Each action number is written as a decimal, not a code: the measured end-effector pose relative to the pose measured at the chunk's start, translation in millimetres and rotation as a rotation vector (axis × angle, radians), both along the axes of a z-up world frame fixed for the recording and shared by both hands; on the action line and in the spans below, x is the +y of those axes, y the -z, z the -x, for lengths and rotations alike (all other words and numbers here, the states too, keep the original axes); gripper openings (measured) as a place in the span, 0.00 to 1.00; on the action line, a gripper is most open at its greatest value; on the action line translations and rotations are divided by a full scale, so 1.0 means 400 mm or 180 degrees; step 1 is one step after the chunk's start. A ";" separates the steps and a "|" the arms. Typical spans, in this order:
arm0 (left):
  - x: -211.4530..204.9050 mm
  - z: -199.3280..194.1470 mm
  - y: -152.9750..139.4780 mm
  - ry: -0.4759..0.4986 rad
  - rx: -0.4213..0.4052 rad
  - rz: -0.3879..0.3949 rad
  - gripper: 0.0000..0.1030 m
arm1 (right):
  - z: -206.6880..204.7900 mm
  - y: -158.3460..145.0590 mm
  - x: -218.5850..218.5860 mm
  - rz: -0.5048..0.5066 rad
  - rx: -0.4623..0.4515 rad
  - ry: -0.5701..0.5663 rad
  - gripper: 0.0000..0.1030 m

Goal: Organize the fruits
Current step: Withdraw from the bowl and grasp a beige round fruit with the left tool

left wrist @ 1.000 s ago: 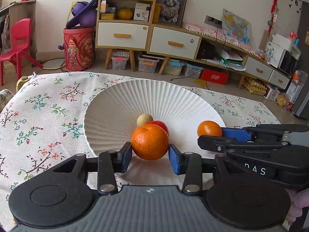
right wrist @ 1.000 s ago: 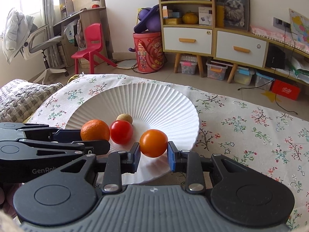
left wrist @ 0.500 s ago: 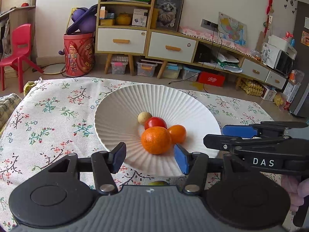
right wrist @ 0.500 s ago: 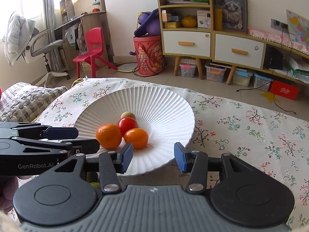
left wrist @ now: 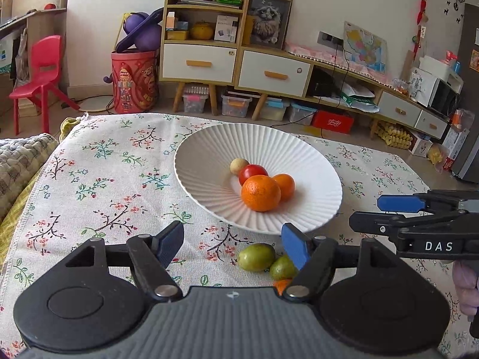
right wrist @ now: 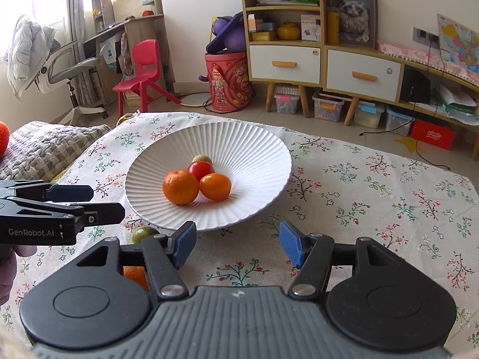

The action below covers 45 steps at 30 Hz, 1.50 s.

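Note:
A white ribbed plate (left wrist: 209,149) (right wrist: 257,149) holds a large orange (left wrist: 260,193) (right wrist: 180,187), a smaller orange fruit (left wrist: 286,185) (right wrist: 215,186), a red tomato (left wrist: 251,172) (right wrist: 201,169) and a small tan fruit (left wrist: 238,165) (right wrist: 202,159). Two green fruits (left wrist: 256,256) (left wrist: 283,267) and part of an orange fruit (left wrist: 281,285) lie on the cloth in front of the plate. My left gripper (left wrist: 233,243) is open and empty just above them. My right gripper (right wrist: 238,243) is open and empty before the plate. One green fruit (right wrist: 143,234) and the orange one (right wrist: 134,275) show behind its left finger.
The floral tablecloth (left wrist: 98,176) covers the table. A knitted blanket (right wrist: 51,146) lies at the left edge. Cabinets, a red bin and a red chair stand on the floor beyond the table's far edge.
Both grippers let go of their oranges in the plate, opened wide and pulled back toward the near side. The loose fruits on the cloth came into view.

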<state>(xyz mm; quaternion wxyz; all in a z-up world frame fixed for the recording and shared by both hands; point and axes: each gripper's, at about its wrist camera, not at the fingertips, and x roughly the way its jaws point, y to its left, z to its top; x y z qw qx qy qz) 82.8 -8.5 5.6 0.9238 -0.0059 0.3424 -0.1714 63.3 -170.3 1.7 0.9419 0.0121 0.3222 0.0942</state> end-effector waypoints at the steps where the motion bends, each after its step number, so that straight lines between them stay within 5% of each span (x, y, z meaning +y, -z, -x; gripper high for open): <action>1: 0.001 0.003 0.003 -0.0009 0.0015 -0.0007 0.64 | 0.006 0.000 -0.001 0.0004 0.0006 0.0018 0.62; 15: 0.012 0.071 0.048 -0.0008 0.0165 -0.0195 0.80 | 0.067 0.038 -0.007 0.0083 0.0118 0.0126 0.84; 31: -0.006 0.122 0.081 0.0107 0.0341 -0.0248 0.82 | 0.087 0.076 0.004 0.0225 0.0234 0.0176 0.87; 38: -0.049 0.129 0.089 0.0333 0.0411 -0.0224 0.58 | 0.085 0.082 0.003 0.0254 0.0254 0.0179 0.87; 45: -0.067 0.129 0.094 0.0506 0.0424 -0.0137 0.24 | 0.080 0.085 0.009 0.0268 0.0267 0.0140 0.87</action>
